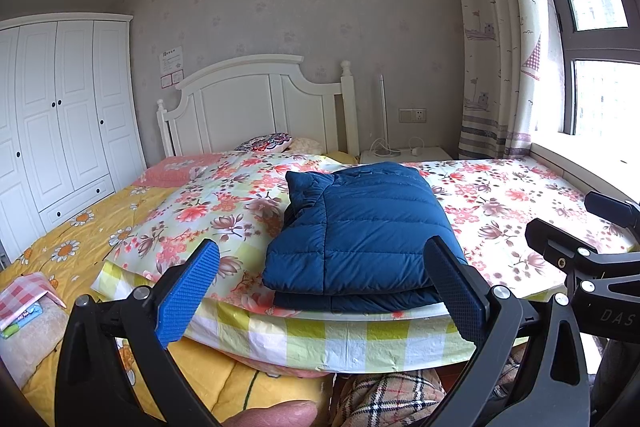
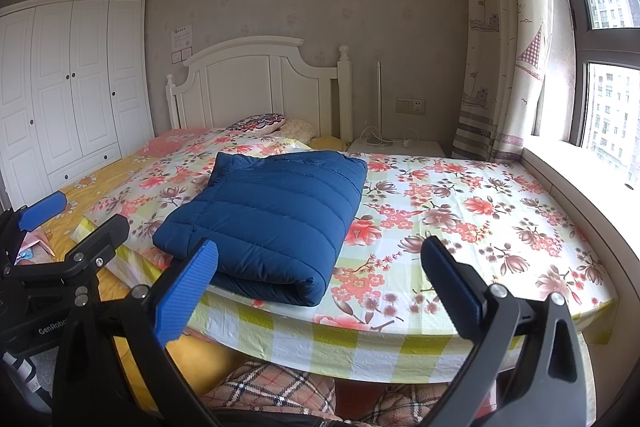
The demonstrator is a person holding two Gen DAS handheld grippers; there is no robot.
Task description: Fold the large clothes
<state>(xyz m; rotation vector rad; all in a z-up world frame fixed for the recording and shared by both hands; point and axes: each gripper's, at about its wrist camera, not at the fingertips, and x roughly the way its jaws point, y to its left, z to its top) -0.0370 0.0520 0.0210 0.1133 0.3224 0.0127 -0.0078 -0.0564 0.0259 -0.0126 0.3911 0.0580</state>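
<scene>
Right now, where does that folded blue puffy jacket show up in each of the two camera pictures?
Left wrist view: the blue jacket lies centre, between the open left gripper fingers.
Right wrist view: it lies left of centre, behind the right gripper's left finger.
Shared landmark: the white headboard behind it.

A home bedroom. There's a bed with a white headboard (image 1: 244,99) and floral sheet (image 2: 460,219), a white wardrobe (image 1: 60,115) alongside, and sailboat-print curtains (image 2: 508,27) by the window (image 2: 608,47)
</scene>
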